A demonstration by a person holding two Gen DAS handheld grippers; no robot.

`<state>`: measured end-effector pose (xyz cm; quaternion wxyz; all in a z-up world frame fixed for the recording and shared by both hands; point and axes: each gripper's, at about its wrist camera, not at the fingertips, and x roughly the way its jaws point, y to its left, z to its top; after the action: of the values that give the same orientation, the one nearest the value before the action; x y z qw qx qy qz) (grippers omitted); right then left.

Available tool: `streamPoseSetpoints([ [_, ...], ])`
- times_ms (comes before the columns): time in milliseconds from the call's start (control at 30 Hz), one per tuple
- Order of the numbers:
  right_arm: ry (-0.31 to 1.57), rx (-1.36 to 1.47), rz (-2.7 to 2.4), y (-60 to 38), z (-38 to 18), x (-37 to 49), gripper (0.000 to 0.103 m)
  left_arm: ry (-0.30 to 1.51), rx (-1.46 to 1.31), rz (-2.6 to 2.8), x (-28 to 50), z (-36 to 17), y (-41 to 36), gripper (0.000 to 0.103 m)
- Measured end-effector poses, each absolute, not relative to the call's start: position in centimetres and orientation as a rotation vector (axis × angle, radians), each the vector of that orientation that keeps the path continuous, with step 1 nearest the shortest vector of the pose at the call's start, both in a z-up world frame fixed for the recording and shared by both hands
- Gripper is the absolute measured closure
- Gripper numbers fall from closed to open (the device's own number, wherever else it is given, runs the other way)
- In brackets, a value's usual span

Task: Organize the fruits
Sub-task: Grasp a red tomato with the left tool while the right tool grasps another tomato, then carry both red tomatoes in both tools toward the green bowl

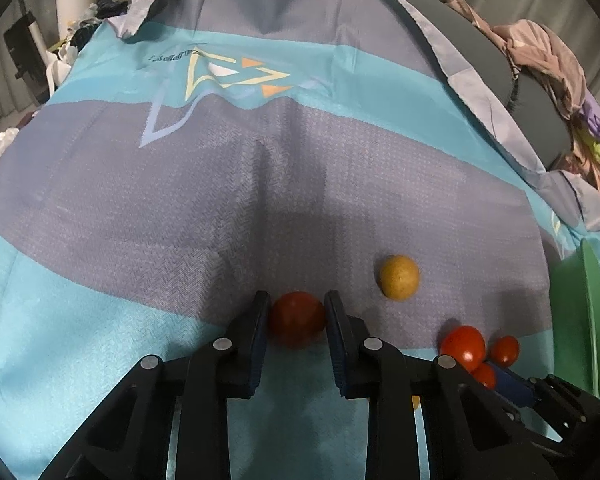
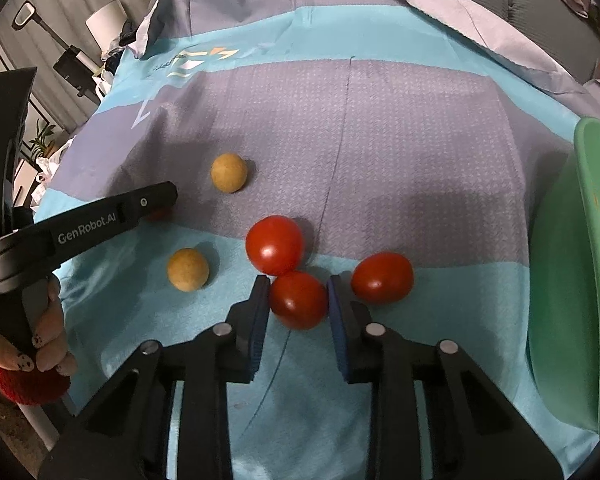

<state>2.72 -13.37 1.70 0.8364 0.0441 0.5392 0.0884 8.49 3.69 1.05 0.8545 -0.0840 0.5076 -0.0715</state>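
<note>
Left gripper [image 1: 296, 312]: its pads touch both sides of a dark red tomato [image 1: 297, 319]; it seems to grip it on the cloth.
Right gripper [image 2: 298, 296]: its pads close around a tomato [image 2: 299, 300], which touches a bigger tomato [image 2: 275, 245] at 11 o'clock.
Advice: squeeze softly and lift straight up, so the neighbours do not roll.
Other fruit: oval tomato [image 2: 382, 278] at 3 o'clock; two tan round fruits [image 2: 188, 269] at 9 to 10 o'clock.
Goal, I judge: green bowl [image 2: 560, 280] at far 3 o'clock.
Surface: blue and grey cloth [image 1: 220, 184], wrinkled; what lies under it is hidden.
Room: curtains and clothes behind.
</note>
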Motion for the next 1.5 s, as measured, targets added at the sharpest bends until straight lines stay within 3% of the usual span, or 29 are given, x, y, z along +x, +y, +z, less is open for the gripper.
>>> streamPoseSetpoints([
  [1500, 0.979, 0.201, 0.189, -16.7, 8.6, 0.0, 0.074, 0.919, -0.056, -0.339, 2.8, 7.1, -1.3, 0.076],
])
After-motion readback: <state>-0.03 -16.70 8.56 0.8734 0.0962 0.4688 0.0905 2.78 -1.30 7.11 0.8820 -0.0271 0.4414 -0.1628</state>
